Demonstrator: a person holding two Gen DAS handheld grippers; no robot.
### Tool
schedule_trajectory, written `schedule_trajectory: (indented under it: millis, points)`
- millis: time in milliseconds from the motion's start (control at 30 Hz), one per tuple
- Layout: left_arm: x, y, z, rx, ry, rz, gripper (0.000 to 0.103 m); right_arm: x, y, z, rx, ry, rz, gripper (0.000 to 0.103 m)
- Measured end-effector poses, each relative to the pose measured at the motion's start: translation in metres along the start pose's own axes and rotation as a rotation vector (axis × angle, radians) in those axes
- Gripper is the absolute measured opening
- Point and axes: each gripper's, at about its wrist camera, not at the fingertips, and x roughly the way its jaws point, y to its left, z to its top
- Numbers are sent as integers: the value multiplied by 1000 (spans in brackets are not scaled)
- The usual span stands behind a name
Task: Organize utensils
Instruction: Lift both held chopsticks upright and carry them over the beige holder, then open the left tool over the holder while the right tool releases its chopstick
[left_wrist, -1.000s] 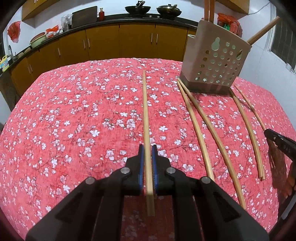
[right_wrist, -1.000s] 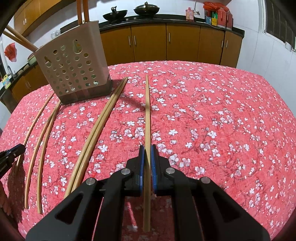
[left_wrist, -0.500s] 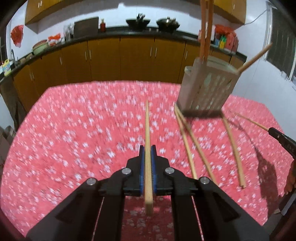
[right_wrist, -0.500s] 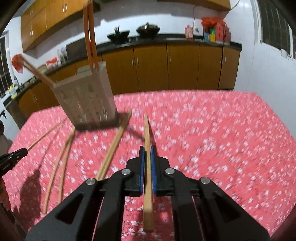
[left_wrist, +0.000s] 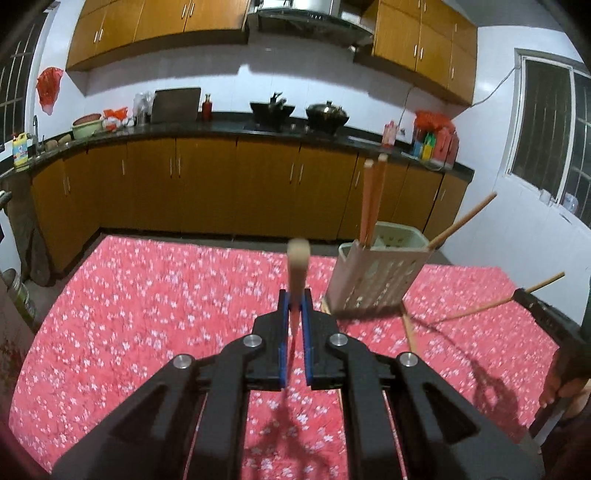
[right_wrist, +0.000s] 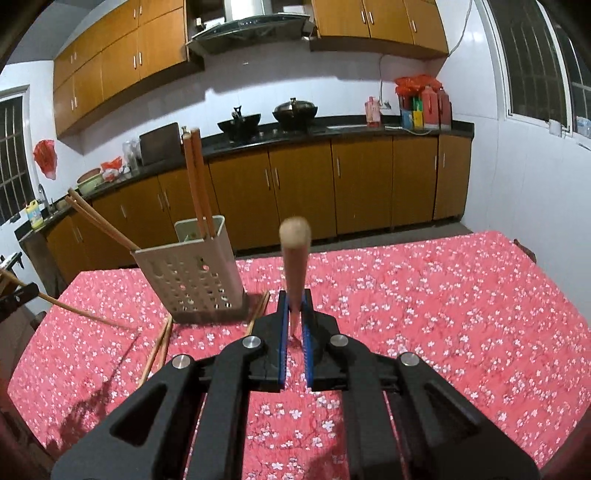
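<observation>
Left gripper (left_wrist: 295, 314) clamped on one chopstick (left_wrist: 297, 266); right gripper (right_wrist: 294, 314) clamped on another chopstick (right_wrist: 294, 258), above floral tablecloth (right_wrist: 424, 314).

You are working in a home kitchen. At your twelve o'clock runs a black countertop (left_wrist: 229, 129) over wooden base cabinets (left_wrist: 207, 184), with two dark woks (right_wrist: 295, 109) beneath a range hood (right_wrist: 251, 26). Wall cabinets (left_wrist: 159, 26) hang above, a faucet (right_wrist: 42, 192) sits at ten o'clock, and a barred window (left_wrist: 543, 122) at two o'clock.
</observation>
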Motion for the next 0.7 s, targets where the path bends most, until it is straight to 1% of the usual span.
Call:
schedule_trajectory:
  millis: [133,233,367,500,567,700]
  points:
    - [-5,-3,7,3,-18,-14,8,-5,2,3,0,-12,3,8]
    - [-10,-6,15,5,-27,-40,8,-12,5,11,-2,-27,23,8]
    - [-19,-18,27,22,-61,-79,8,-29,14,32,9,-63,87,7]
    - [-32,-36,43,45,-105,-136,8,-48,25,55,14,-112,173,7]
    - [-39,-50,50,66,-135,-155,8,-59,34,67,6,-151,213,7]
    - [-46,-65,68,65,-205,-164,8,-69,50,86,-14,-230,236,7]
